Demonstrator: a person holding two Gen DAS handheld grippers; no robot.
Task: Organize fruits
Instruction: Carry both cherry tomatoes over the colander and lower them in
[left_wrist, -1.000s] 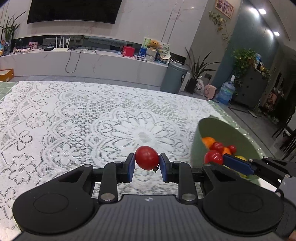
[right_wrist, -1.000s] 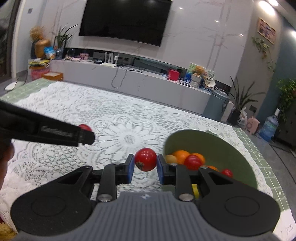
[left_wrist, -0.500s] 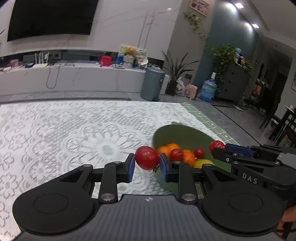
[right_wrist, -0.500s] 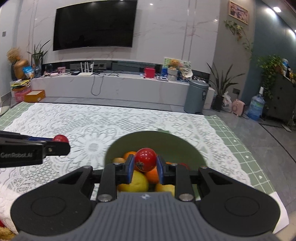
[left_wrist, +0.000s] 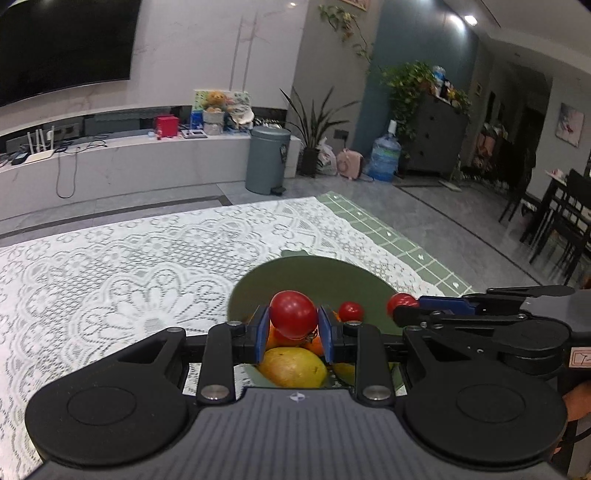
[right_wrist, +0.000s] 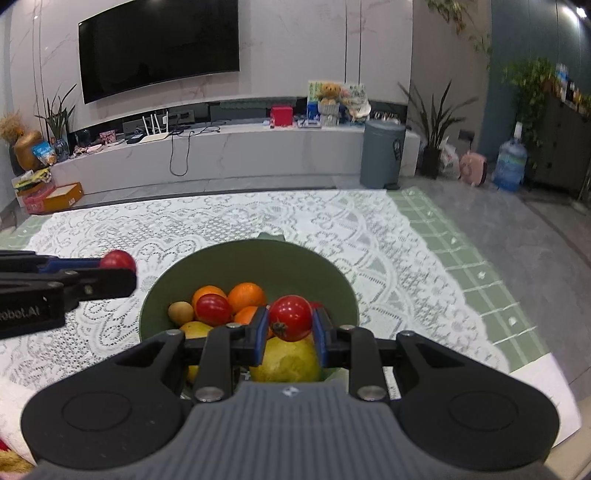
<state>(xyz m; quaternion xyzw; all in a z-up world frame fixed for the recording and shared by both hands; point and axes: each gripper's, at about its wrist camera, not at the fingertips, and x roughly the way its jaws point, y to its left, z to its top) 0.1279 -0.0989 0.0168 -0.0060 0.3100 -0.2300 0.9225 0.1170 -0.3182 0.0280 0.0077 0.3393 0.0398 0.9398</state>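
Both grippers carry a tomato, and what the drop depends on is how each tomato lies over the green bowl (right_wrist: 332, 273).

The right gripper (right_wrist: 290, 325) has its jaws drawn in tight on a red tomato (right_wrist: 290, 318), its dark stem end turned down and toward the left pad. Directly beneath and just ahead of its fingertips lies the bowl's pile — a large yellow-green fruit (right_wrist: 286, 360) right under the jaws, oranges (right_wrist: 246, 295) and another tomato (right_wrist: 213, 309) just beyond to the left. This gripper looks well placed over the bowl's middle, so a release would likely land on the pile.

The left gripper (left_wrist: 293, 328) is likewise pinched shut on a rounder red tomato (left_wrist: 293, 314), glossy and slightly wider than tall. From its own camera the bowl (left_wrist: 314, 273) sits straight ahead and below, with the yellow fruit (left_wrist: 291, 367) under the fingertips. In the right wrist view, however, its tip hangs beside the bowl's left rim, over the lace tabletop (right_wrist: 110, 229) — so it seems the farther of the two from the centre.

The round tomatoes have no long axis to mind; the smooth skins may roll off the heaped fruit.
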